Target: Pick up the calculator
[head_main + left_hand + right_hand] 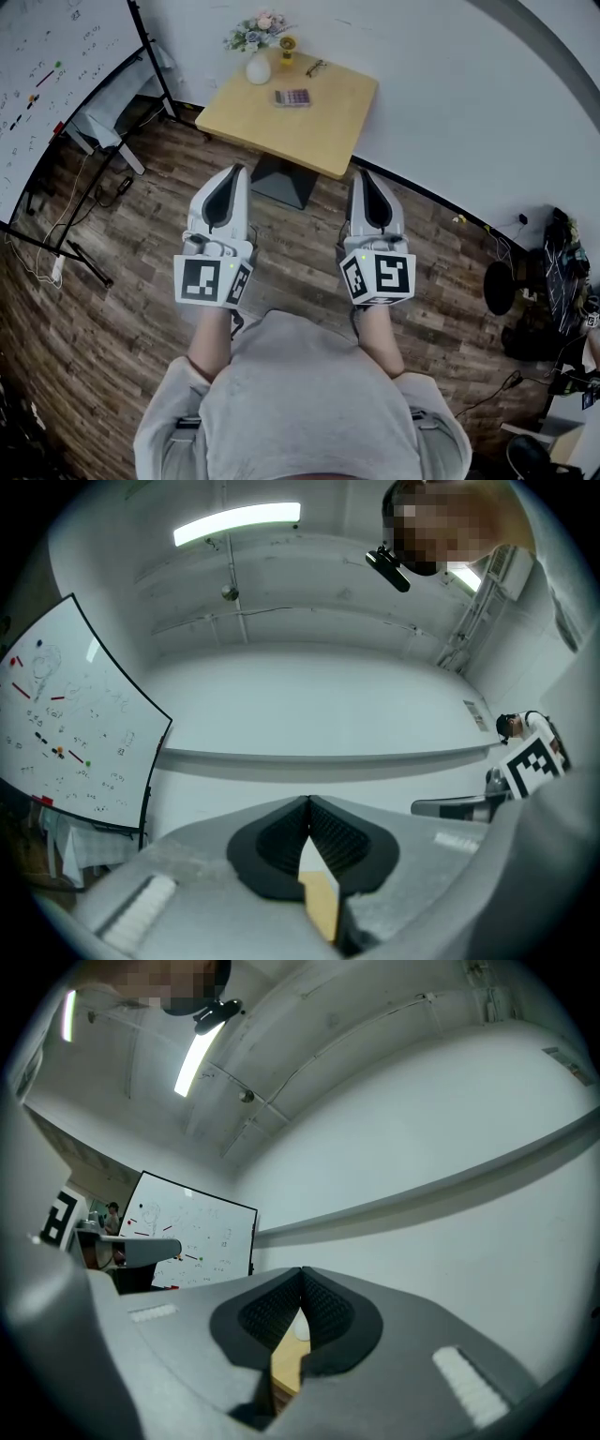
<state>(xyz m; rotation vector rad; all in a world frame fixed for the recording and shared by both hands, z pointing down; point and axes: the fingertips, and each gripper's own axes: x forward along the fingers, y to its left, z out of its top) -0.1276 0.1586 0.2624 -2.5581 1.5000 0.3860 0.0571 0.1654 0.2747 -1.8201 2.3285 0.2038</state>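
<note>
Grey sweatshirt (pixel 309 403) on the person fills the bottom of the head view. Just above it both arms stick out, with the left hand-held gripper (pixel 235 171) and the right hand-held gripper (pixel 362 174) side by side. Each has its jaws pressed together with nothing between them, and each gripper view shows the black pads meeting at the tip, with only a sliver of bench peeking through lower down. So task-wise, basically nothing is done yet: the calculator (pixel 292 97) lies flat on the bench (pixel 328 136) at the top centre of the frame, well apart from both grippers and untouched. What's left, by the look of it, is getting close, opening one set of jaws, closing on the calculator and lifting.

The bench is a small square light-wood top on a dark base (pixel 278 183), sitting near the white wall (pixel 450 84). A white vase (pixel 258 68) of flowers (pixel 258 28), a little yellow thing (pixel 287 47) and a pair of glasses (pixel 317 67) sit along its far edge, beyond the calculator. The floor (pixel 112 309) is dark wood planks, a whiteboard (pixel 42 94) on a stand takes the upper left, and some dark gear (pixel 525 291) with cables sits at the right edge.
</note>
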